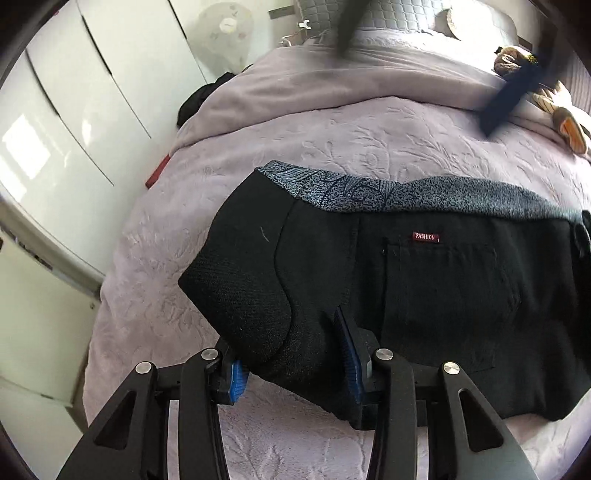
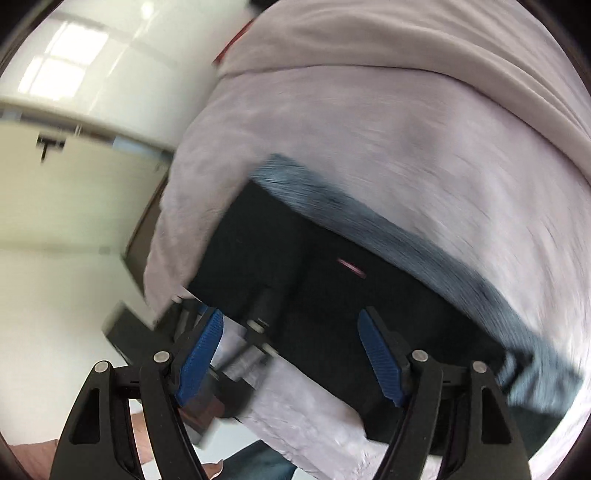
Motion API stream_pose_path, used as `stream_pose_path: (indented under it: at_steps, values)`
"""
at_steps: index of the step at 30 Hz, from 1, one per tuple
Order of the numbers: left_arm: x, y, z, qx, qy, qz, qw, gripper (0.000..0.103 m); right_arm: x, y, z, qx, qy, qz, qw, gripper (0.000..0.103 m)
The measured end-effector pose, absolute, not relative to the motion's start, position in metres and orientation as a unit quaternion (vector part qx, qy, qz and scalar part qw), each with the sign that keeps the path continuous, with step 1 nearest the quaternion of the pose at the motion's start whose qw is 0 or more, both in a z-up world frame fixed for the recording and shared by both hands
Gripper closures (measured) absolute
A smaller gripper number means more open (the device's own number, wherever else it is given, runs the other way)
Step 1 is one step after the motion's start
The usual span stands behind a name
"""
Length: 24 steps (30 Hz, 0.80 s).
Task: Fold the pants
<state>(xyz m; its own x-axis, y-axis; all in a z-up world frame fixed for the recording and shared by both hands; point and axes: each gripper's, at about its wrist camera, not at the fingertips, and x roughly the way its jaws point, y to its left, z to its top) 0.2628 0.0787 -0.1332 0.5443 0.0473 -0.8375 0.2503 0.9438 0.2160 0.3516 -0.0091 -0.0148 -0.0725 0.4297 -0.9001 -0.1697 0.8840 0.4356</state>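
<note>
Black pants (image 1: 424, 288) with a grey patterned lining and a red "FASHION" label (image 1: 425, 237) lie folded on a lilac bedspread (image 1: 332, 140). My left gripper (image 1: 291, 365) is at the pants' near left edge, its blue pads on either side of a fold of black cloth; the jaws stand fairly wide. In the blurred right wrist view my right gripper (image 2: 291, 354) is open above the pants (image 2: 332, 295), holding nothing. The left gripper's body (image 2: 251, 347) shows below it at the pants' edge.
White wardrobe doors (image 1: 74, 122) stand left of the bed. A fan (image 1: 225, 33) stands at the far left corner. Pillows (image 1: 388, 14) and a plush toy (image 1: 546, 96) lie at the head of the bed. The bed edge is close on the left.
</note>
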Motion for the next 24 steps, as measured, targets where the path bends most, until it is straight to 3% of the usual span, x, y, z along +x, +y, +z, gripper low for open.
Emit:
stream_pose_path:
  at_steps: [8, 14, 15, 16, 24]
  values:
    - [0.26, 0.08, -0.135, 0.163, 0.463, -0.065, 0.869, 0.06, 0.397, 0.11, -0.068, 0.001, 0.775, 0.269, 0.571, 0.024]
    - [0.258, 0.074, -0.133, 0.171, 0.462, -0.067, 0.868, 0.06, 0.391, 0.136, -0.108, -0.076, 0.814, 0.237, 0.526, 0.025]
    - [0.258, 0.073, -0.131, 0.172, 0.463, -0.072, 0.867, 0.06, 0.389, 0.136, -0.111, -0.08, 0.816, 0.239, 0.52, 0.05]
    - [0.256, 0.068, -0.127, 0.179, 0.457, -0.076, 0.868, 0.06, 0.387, 0.134, -0.112, -0.081, 0.817, 0.241, 0.518, 0.081]
    - [0.239, 0.029, -0.068, 0.211, 0.406, -0.113, 0.882, 0.06, 0.376, 0.062, -0.059, 0.039, 0.778, 0.28, 0.561, 0.085]
